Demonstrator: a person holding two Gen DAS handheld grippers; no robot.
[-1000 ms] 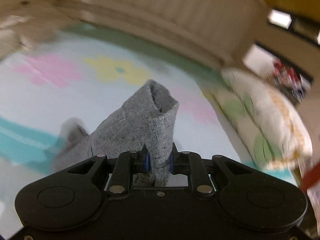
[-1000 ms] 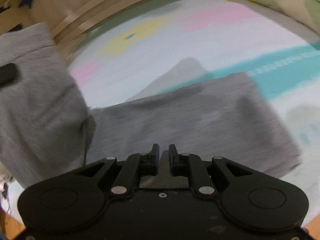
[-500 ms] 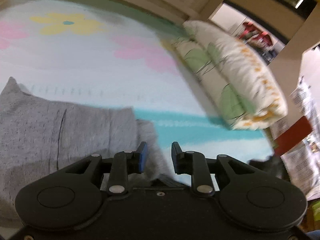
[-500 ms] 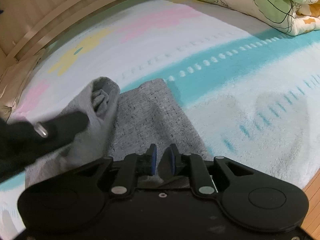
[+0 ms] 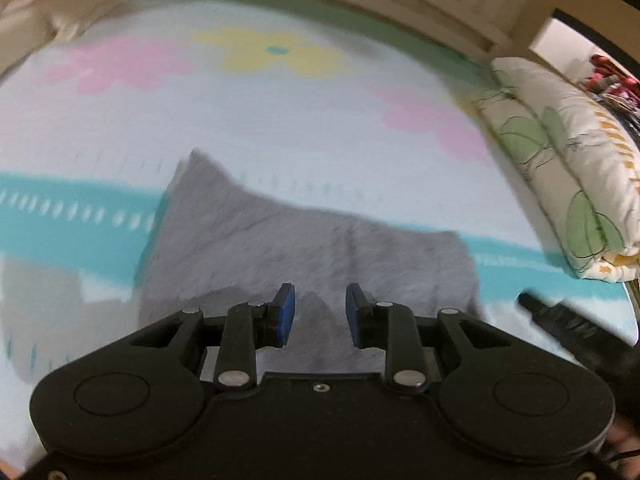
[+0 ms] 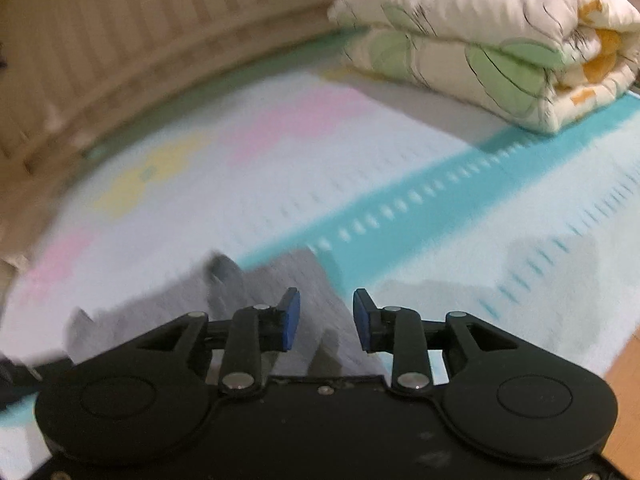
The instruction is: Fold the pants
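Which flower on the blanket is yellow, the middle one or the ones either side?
The middle flower, with a teal centre; the two flanking ones are pink.

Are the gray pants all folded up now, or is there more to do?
Nearly done, it looks like. The gray pants lie flat on the flowery mat as a short folded bundle. Nothing is in hand: the left gripper and right gripper are both opening their jaws with no cloth pinched between them. One far corner sticks up and an edge looks bumpy, so maybe a little smoothing or one more fold is left.
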